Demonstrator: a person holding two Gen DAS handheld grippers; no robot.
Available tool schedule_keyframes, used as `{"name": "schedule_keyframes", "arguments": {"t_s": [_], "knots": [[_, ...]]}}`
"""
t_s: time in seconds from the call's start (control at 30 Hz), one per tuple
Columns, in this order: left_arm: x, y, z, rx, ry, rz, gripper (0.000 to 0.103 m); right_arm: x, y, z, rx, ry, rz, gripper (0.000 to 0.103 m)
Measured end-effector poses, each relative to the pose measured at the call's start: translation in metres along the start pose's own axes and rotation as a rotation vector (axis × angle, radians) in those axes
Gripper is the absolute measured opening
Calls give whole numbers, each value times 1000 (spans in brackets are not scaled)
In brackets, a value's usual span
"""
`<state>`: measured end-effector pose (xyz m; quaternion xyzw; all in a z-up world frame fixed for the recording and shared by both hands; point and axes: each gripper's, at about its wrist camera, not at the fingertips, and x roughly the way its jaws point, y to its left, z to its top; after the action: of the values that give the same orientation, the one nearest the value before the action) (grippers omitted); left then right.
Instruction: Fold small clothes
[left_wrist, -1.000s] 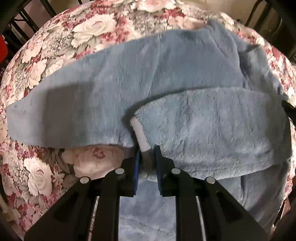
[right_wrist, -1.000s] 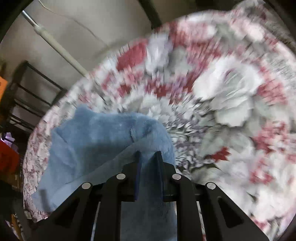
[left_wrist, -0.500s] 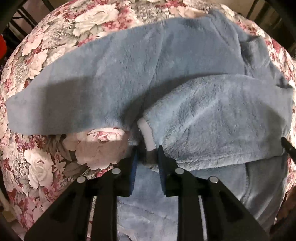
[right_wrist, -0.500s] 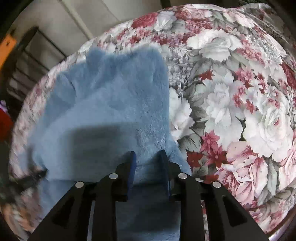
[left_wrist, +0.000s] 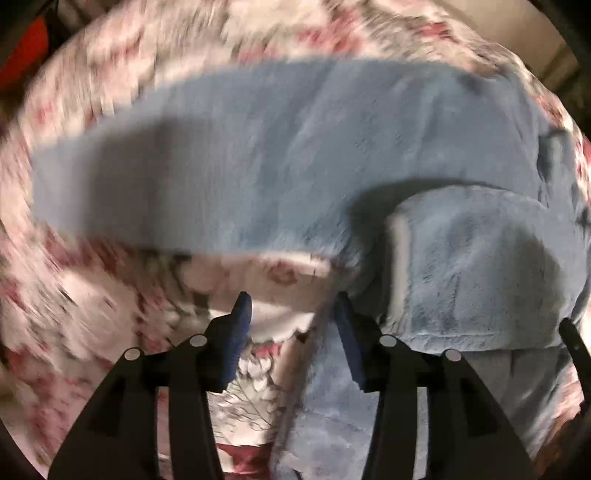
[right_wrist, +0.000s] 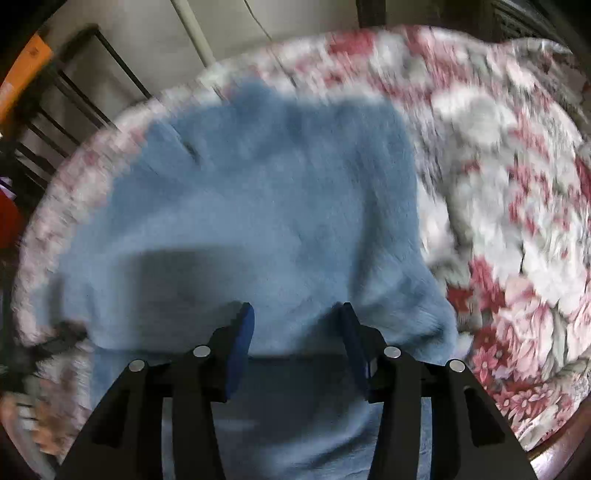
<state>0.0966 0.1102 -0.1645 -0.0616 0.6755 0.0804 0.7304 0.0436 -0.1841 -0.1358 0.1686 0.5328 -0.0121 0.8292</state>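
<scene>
A fluffy light-blue garment (left_wrist: 280, 155) lies spread on the floral tablecloth (left_wrist: 92, 295). One sleeve (left_wrist: 480, 266) is folded over its body at the right of the left wrist view, its pale cuff (left_wrist: 400, 251) facing left. My left gripper (left_wrist: 291, 314) is open and empty just left of that cuff, over the tablecloth. In the right wrist view the same garment (right_wrist: 258, 206) fills the middle. My right gripper (right_wrist: 297, 325) is open and empty, with a folded edge of the garment between and below its jaws. Both views are blurred.
The floral tablecloth (right_wrist: 517, 184) covers a round table. A black metal rack (right_wrist: 62, 96) and a pale wall with a pipe (right_wrist: 192, 33) stand behind it. The dark table rim (right_wrist: 561, 443) shows at lower right.
Both grippers have opened and let go of the garment. The left one released the sleeve cuff and shifted left of it. The right one released the folded edge.
</scene>
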Motion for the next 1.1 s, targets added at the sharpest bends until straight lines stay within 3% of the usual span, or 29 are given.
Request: {"name": "schedule_keyframes", "arguments": {"t_s": [0.1,0.17,0.27,0.37,0.47,0.57,0.7,0.8,0.9,1.0,1.07,1.1], "knots": [[-9,10,5,0,-23,-25,48,-19,23,11,-57,-85,40,58],[-15,22,7,-8,-52,-30,62,-8,32,11,-79,-56,61,70],[-20,50,13,-41,-67,-42,66,41,39,-2,-63,113,50,70],[-23,108,23,-121,-89,-100,70,36,32,-7,-38,72,53,69],[-26,160,27,-212,-134,-148,71,16,26,5,26,8,151,69],[-17,209,28,-331,-137,-210,71,11,25,8,63,-36,156,69],[-9,223,15,-426,-121,-300,69,13,19,9,76,-33,159,69],[-13,226,17,-462,-152,-312,67,19,16,12,65,-35,162,69],[-21,228,22,-499,-181,-292,58,12,23,8,63,-45,167,69],[-23,233,25,-518,-175,-269,38,8,21,10,68,-51,173,69],[-24,232,24,-520,-168,-240,18,4,18,11,75,-55,178,69],[-25,229,24,-517,-169,-231,15,2,18,11,77,-58,182,69]]}}
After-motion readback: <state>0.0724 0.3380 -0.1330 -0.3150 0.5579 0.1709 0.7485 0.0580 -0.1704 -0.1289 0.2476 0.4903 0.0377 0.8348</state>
